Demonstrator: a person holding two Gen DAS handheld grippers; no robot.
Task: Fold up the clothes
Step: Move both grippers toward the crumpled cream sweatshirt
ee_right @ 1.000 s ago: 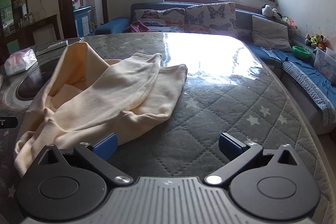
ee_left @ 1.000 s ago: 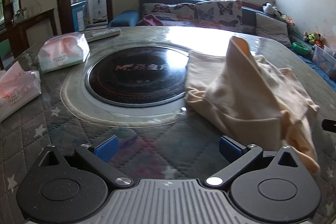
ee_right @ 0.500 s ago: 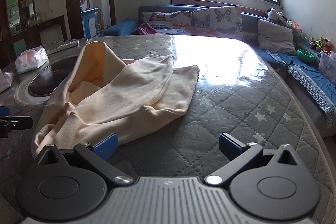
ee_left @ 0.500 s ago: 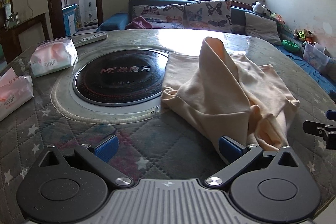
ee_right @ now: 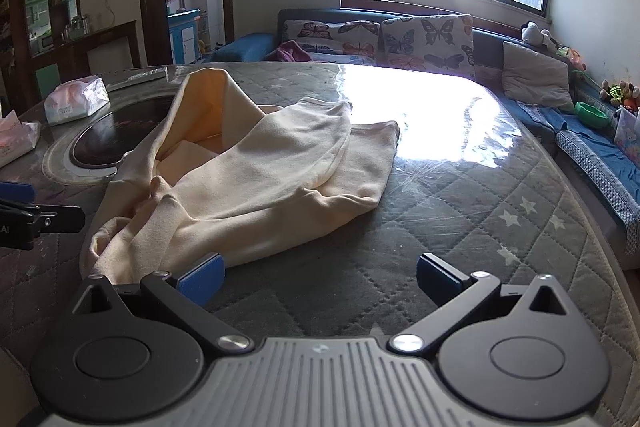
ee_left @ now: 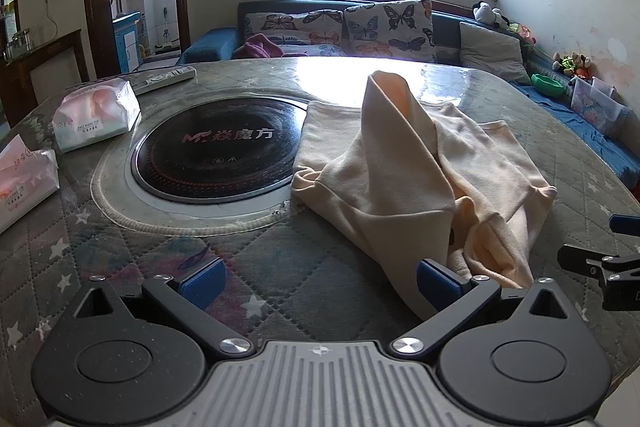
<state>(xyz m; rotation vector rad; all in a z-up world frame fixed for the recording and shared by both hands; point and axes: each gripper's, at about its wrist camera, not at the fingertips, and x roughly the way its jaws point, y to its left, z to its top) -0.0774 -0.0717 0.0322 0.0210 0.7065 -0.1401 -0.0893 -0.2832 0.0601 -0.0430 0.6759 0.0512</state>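
Observation:
A cream garment point(ee_left: 404, 163) lies crumpled on the quilted table, with one fold standing up in a peak; the right wrist view shows the same cream garment point(ee_right: 256, 175) left of centre. My left gripper point(ee_left: 320, 281) is open over the table's near edge, its right pad just in front of the cloth's near hem, nothing between the fingers. My right gripper point(ee_right: 318, 277) is open too, its left pad at the garment's near edge. Each gripper's tip shows at the side of the other view.
A round black cooktop point(ee_left: 216, 147) is set into the table point(ee_left: 280, 267) left of the garment. Two tissue packs point(ee_left: 94, 115) and a remote point(ee_left: 164, 79) lie at the far left. A sofa with butterfly cushions point(ee_left: 360, 27) stands behind. The table's right half point(ee_right: 500, 187) is bare glass.
Both grippers have drawn back toward the near table edge, so the garment sits farther off and more central in each view. The garment keeps its shape. Both stay open.

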